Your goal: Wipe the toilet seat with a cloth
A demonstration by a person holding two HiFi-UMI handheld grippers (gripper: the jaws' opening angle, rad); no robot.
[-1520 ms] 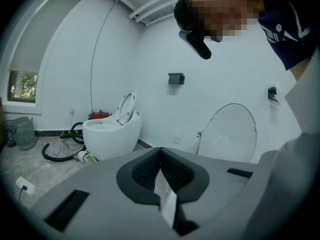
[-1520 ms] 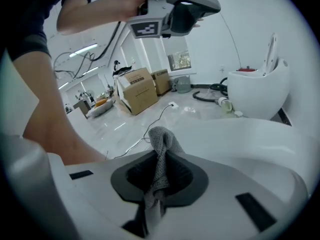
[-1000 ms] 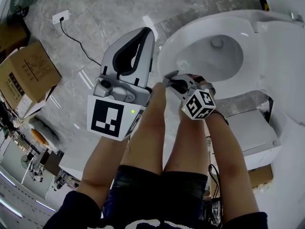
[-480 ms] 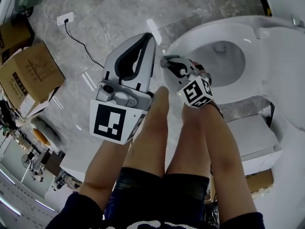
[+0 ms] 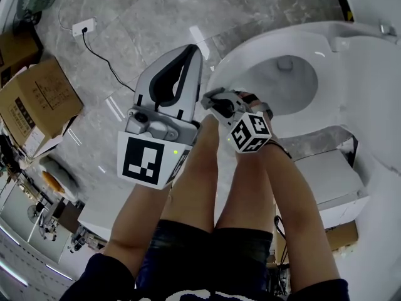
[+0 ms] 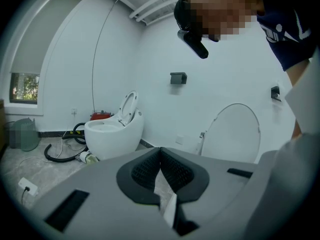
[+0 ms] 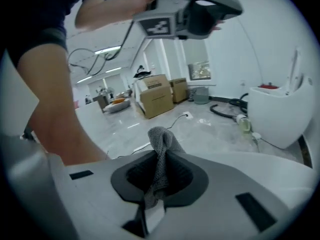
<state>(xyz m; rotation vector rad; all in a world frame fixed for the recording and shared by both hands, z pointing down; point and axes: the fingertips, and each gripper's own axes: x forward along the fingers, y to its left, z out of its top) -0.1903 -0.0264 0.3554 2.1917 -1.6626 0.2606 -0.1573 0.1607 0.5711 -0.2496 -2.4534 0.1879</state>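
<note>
Right hand-held gripper (image 7: 160, 159) is clamped on the grey cloth (image 7: 162, 136), which pokes out past its jaw tips

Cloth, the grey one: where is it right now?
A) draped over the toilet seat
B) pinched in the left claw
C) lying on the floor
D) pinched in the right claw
D: the right gripper view shows the cloth clamped between the jaws of the right claw, while the left claw is closed on nothing.
</note>
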